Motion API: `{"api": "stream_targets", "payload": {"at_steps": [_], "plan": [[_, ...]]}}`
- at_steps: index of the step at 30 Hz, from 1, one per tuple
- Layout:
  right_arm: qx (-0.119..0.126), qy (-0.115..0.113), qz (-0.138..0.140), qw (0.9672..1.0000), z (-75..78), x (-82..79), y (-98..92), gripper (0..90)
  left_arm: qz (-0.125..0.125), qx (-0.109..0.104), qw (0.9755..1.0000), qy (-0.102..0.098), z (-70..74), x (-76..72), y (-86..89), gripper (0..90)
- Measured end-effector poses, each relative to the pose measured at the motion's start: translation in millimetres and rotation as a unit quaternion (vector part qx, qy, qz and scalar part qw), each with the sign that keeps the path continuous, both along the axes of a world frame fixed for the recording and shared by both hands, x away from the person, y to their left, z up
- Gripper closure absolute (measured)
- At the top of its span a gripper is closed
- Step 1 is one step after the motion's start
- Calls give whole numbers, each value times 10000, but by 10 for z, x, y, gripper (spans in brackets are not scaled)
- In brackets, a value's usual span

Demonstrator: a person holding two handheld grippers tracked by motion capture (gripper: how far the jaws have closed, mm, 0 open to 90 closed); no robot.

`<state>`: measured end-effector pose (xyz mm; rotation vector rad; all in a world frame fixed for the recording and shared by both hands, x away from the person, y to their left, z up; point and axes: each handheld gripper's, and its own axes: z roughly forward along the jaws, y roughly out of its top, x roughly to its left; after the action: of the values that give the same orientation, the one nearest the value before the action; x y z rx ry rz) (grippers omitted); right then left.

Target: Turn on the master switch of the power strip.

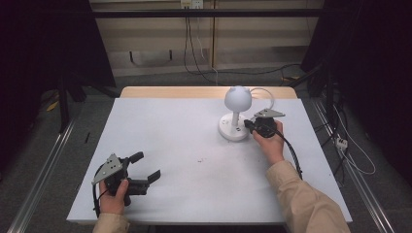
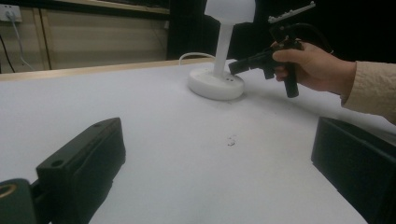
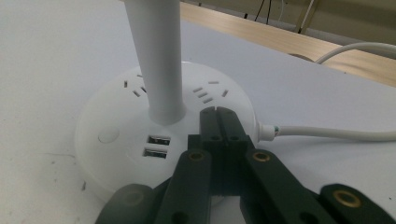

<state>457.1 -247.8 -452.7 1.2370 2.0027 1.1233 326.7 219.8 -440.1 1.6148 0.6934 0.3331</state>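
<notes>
Two fingers of the right gripper [image 3: 218, 116] were pressed together on the lamp base [image 3: 116, 121] just beside its stem, so I'd ease toward the button gently, while the left gripper [image 1: 145, 167] sat spread wide.

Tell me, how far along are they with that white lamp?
Nothing looks finished: the lamp stands upright on the table. In hand: the right gripper, jaws shut, tips over the lamp's round base beside the stem, perhaps heading for its button. The left gripper waits open, apart.
</notes>
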Motion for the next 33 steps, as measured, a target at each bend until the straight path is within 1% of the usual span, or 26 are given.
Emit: {"api": "stream_targets", "payload": {"at_steps": [5, 7, 11, 19, 23, 26, 29, 31, 33], "plan": [[-59, -40, 53, 10000, -5, -1, -8, 900, 2, 5, 10000, 0, 2, -5, 5, 25], [-15, -38, 51, 10000, -11, -3, -15, 900, -4, 8, 10000, -2, 3, -7, 3, 25], [-26, -46, 59, 10000, -14, -3, -14, 900, -9, 18, 10000, -9, 3, -7, 0, 25], [26, -29, 56, 10000, -28, -5, -21, 900, -6, 25, 10000, -9, 3, -9, 1, 25], [-11, -55, 83, 9999, -33, -3, -21, 900, -7, 23, 10000, -10, 3, -9, -3, 25], [52, -56, 56, 10000, -45, -4, -17, 900, -14, 23, 10000, -20, 3, -8, -6, 25], [41, -64, 41, 10000, -47, 5, -2, 900, -11, 7, 10000, 0, 1, -10, -13, 25], [119, -43, 5, 9999, -53, 5, -5, 900, -18, 19, 10000, -16, 2, -9, -11, 25], [109, -52, 7, 9999, -54, 4, -4, 900, -17, 14, 10000, -13, 3, -13, -12, 25]]}}
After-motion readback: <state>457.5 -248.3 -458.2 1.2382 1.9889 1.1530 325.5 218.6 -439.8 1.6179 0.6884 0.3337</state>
